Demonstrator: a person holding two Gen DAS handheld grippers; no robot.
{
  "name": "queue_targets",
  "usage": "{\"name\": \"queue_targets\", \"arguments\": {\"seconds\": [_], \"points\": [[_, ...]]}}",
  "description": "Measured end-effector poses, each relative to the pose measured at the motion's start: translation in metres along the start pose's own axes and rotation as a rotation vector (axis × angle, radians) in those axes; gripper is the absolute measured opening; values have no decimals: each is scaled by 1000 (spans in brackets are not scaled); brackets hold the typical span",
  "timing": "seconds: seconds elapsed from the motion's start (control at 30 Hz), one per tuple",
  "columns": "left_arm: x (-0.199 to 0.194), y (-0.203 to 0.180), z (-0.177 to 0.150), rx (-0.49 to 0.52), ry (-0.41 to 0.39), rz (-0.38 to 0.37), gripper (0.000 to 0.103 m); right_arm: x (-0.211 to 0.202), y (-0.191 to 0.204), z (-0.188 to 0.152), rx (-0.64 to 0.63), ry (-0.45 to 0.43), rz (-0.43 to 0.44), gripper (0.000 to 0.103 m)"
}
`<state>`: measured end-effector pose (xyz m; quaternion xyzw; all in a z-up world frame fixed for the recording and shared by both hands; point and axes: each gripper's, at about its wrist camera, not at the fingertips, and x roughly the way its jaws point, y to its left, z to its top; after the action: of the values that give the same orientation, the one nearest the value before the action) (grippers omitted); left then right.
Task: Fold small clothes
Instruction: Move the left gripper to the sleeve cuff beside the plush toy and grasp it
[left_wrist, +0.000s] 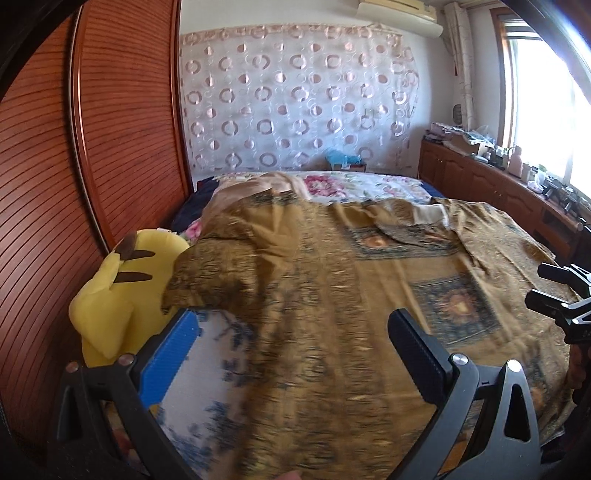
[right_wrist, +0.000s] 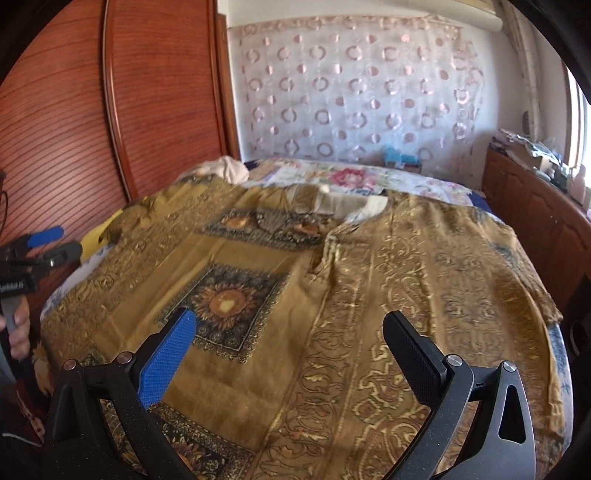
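A mustard-gold patterned shirt (right_wrist: 332, 295) lies spread across the bed, collar (right_wrist: 354, 205) at the far side. In the left wrist view the same shirt (left_wrist: 332, 314) shows one sleeve bunched up near its left edge. My left gripper (left_wrist: 291, 325) hovers open above the shirt's left part, nothing between its blue and black pads. My right gripper (right_wrist: 290, 325) hangs open over the shirt's front, also holding nothing. The right gripper (left_wrist: 554, 291) shows at the right edge of the left wrist view, and the left gripper (right_wrist: 44, 243) at the left edge of the right wrist view, with a hand (right_wrist: 18, 328) under it.
A yellow plush toy (left_wrist: 122, 291) sits at the bed's left edge against the wooden wardrobe (left_wrist: 92, 147). A floral sheet (right_wrist: 351, 177) covers the far bed. A pink cloth (right_wrist: 229, 168) lies far left. A wooden cabinet (right_wrist: 535, 221) with clutter runs along the right under the window.
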<state>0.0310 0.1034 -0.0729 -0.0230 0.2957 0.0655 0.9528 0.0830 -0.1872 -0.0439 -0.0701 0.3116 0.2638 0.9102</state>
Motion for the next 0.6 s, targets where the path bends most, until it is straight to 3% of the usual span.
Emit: {"name": "queue_targets", "arguments": {"seconds": [0.17, 0.3, 0.6], "points": [[22, 31, 9, 17, 59, 50, 103, 11, 5, 4, -24, 24, -5, 103], [41, 56, 15, -13, 97, 36, 103, 17, 4, 2, -24, 43, -6, 103], [81, 104, 22, -219, 187, -89, 99, 20, 0, -1, 15, 47, -3, 103]]}}
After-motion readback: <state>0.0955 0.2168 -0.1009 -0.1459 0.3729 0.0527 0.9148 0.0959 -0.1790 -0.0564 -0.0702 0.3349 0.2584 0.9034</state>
